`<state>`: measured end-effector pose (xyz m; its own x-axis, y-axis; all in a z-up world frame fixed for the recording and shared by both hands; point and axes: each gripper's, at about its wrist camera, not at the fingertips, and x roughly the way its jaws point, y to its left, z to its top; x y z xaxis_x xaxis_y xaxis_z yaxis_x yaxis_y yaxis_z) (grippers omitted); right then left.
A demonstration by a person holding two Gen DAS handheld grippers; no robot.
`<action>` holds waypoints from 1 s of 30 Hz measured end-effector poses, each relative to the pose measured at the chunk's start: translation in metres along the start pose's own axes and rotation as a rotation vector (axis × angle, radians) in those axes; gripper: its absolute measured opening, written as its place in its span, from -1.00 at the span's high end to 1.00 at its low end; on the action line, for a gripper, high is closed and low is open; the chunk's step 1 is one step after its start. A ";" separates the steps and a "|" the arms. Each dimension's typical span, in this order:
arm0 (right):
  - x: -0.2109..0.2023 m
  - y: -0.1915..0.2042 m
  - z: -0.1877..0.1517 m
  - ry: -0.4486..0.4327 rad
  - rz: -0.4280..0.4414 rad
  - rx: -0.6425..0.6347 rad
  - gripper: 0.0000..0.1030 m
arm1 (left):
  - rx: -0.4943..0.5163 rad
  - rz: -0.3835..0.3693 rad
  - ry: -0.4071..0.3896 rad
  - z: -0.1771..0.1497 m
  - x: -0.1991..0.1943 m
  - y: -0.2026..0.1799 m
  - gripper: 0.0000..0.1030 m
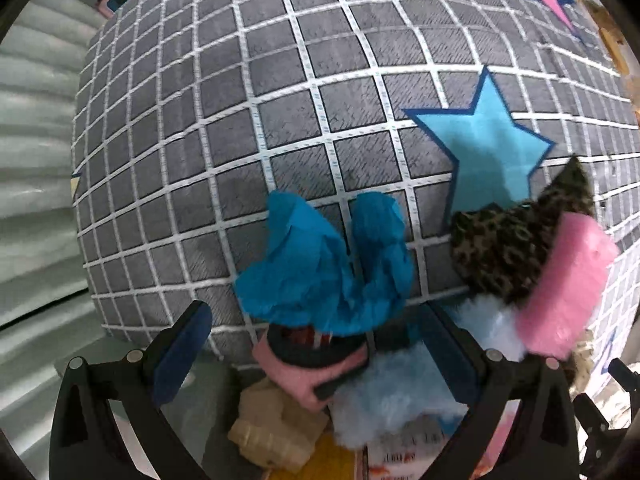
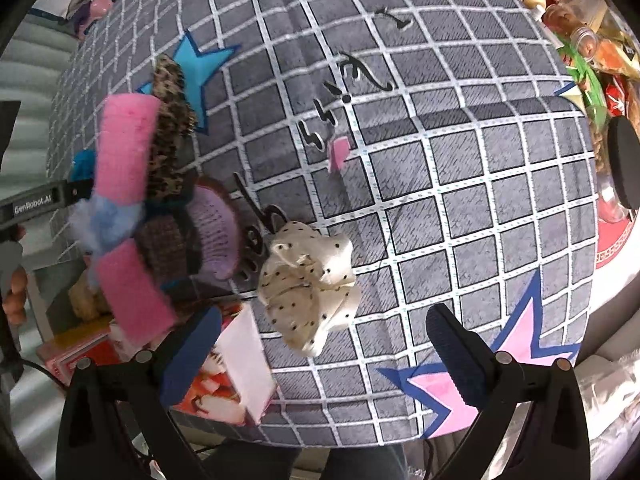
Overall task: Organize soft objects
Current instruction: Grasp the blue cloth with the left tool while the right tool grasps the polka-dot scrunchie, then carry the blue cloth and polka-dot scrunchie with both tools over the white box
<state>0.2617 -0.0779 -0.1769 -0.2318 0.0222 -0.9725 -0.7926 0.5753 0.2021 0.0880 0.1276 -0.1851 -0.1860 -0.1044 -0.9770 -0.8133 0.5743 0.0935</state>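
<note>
A home, by the look of it: a grey plush cloth with a white grid and sewn-on blue and pink stars (image 1: 280, 128) covers the worktop, soft hair accessories such as a cream dotted fabric scrunchie (image 2: 310, 280) lie on it, and packaged snacks and jars (image 2: 592, 48) crowd one edge.

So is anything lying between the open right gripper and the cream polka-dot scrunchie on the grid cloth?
Nothing visible. The right gripper is open with the cream polka-dot scrunchie just beyond its fingertips; only bare grid cloth lies between them.
</note>
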 end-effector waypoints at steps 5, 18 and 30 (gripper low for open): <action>0.028 0.000 0.009 0.019 -0.012 -0.015 -1.00 | 0.014 0.032 0.005 0.005 0.025 -0.010 -0.94; 0.060 0.023 0.022 -0.033 -0.091 -0.087 0.30 | 0.045 0.083 -0.047 0.026 0.037 -0.022 0.44; 0.011 -0.003 0.009 -0.075 0.003 0.006 0.33 | 0.034 0.008 -0.164 -0.004 -0.057 -0.017 0.51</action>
<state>0.2664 -0.0725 -0.1893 -0.1906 0.0852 -0.9780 -0.7888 0.5798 0.2043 0.1106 0.1208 -0.1303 -0.0980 0.0323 -0.9947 -0.7926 0.6018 0.0976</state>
